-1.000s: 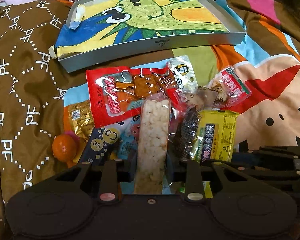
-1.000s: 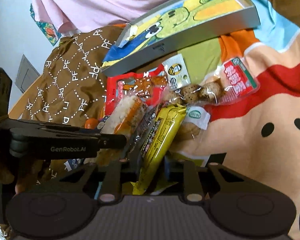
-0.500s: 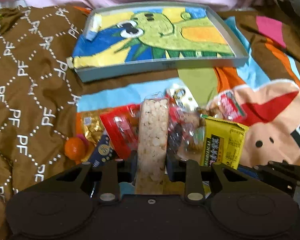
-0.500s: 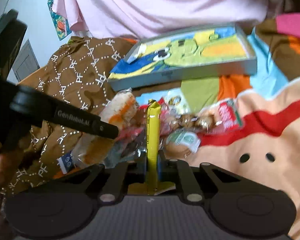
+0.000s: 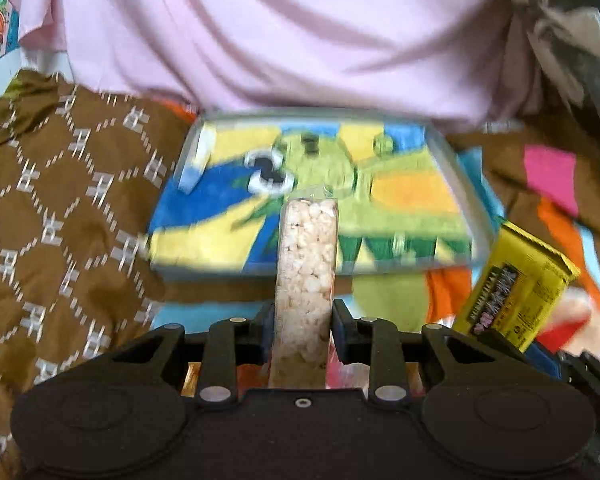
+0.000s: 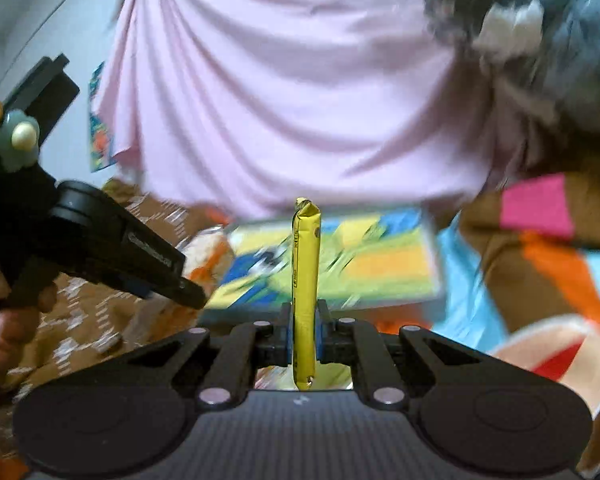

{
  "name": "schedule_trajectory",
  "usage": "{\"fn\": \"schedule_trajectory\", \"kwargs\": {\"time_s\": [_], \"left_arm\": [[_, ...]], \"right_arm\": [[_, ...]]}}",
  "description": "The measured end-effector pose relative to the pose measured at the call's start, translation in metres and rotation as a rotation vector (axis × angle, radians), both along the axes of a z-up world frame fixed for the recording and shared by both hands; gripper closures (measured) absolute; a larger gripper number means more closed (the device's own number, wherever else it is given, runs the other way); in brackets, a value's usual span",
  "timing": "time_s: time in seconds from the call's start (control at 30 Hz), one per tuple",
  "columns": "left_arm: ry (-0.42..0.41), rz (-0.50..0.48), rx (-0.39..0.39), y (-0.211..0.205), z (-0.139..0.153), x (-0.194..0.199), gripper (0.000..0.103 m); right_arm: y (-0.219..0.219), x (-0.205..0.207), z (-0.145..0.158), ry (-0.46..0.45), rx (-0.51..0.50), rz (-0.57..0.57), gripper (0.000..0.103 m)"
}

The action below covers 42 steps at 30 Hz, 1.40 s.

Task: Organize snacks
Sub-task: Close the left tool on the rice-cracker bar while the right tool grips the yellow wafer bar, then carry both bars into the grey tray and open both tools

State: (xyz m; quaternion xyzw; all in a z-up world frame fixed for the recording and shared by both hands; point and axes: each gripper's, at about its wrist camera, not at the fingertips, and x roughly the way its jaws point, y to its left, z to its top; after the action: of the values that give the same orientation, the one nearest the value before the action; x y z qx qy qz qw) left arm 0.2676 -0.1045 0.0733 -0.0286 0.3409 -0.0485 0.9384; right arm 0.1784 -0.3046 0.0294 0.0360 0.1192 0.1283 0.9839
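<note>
Left gripper (image 5: 303, 322) pinches a clear rice-puff bar (image 5: 306, 264) near its low end; bar stands upright between the pads. Right gripper (image 6: 305, 334) is pressed tight on a thin yellow packet (image 6: 305, 280), edge-on, also upright. Both loads hang above the bedspread (image 5: 72, 216), with the tray (image 5: 456, 184) just beyond the bar and packet tips, slightly farther away. To do it well: carry both forward over the tray rim, lower until each pack lies flat on the dinosaur picture, set them side by side, then let go. Frames are blurred.
</note>
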Motion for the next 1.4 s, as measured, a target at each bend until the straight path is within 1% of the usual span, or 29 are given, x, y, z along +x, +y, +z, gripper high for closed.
{"fn": "schedule_trajectory", "kwargs": {"time_s": [0.07,0.13,0.2,0.3,0.4,0.47,0.63,0.77,0.8,0.87,1.1,1.17,1.27,1.4], "left_arm": [[-0.038,0.008,-0.026,-0.006,0.006,0.012,0.072],[-0.07,0.011,-0.043,-0.012,0.011,0.026,0.072],[-0.095,0.011,-0.055,-0.018,0.014,0.04,0.072],[-0.118,0.016,-0.075,-0.027,0.014,0.06,0.072],[-0.13,0.028,-0.103,-0.031,0.013,0.08,0.072],[-0.136,0.035,-0.115,-0.033,0.011,0.09,0.072],[-0.134,0.036,-0.151,-0.033,0.003,0.109,0.072],[-0.117,0.024,-0.153,-0.036,-0.004,0.119,0.072],[-0.112,0.02,-0.155,-0.037,-0.006,0.121,0.072],[-0.102,0.013,-0.153,-0.039,-0.009,0.125,0.072],[-0.052,0.024,-0.125,-0.051,-0.022,0.136,0.072],[-0.057,0.04,-0.128,-0.052,-0.026,0.138,0.072],[-0.04,0.053,-0.135,-0.052,-0.03,0.141,0.072],[-0.026,0.057,-0.118,-0.052,-0.033,0.144,0.072]], "right_arm": [[-0.003,0.014,0.002,-0.03,0.004,-0.04,0.092],[-0.007,0.026,0.005,-0.056,0.024,-0.056,0.092],[-0.009,0.035,0.008,-0.083,0.022,-0.07,0.092],[-0.015,0.05,0.011,-0.112,0.051,-0.076,0.092],[-0.016,0.066,0.009,-0.135,0.051,-0.086,0.092],[-0.019,0.079,0.007,-0.139,0.082,-0.092,0.092],[-0.023,0.106,0.002,-0.097,0.172,-0.064,0.092],[-0.027,0.12,-0.003,-0.046,0.196,-0.022,0.092],[-0.029,0.124,-0.006,-0.021,0.203,-0.022,0.092],[-0.031,0.127,-0.011,0.002,0.218,-0.032,0.092],[-0.036,0.137,-0.022,0.082,0.221,-0.033,0.091],[-0.038,0.139,-0.024,0.096,0.217,-0.032,0.091],[-0.04,0.142,-0.027,0.11,0.211,-0.036,0.089],[-0.044,0.145,-0.029,0.124,0.216,-0.052,0.087]]}}
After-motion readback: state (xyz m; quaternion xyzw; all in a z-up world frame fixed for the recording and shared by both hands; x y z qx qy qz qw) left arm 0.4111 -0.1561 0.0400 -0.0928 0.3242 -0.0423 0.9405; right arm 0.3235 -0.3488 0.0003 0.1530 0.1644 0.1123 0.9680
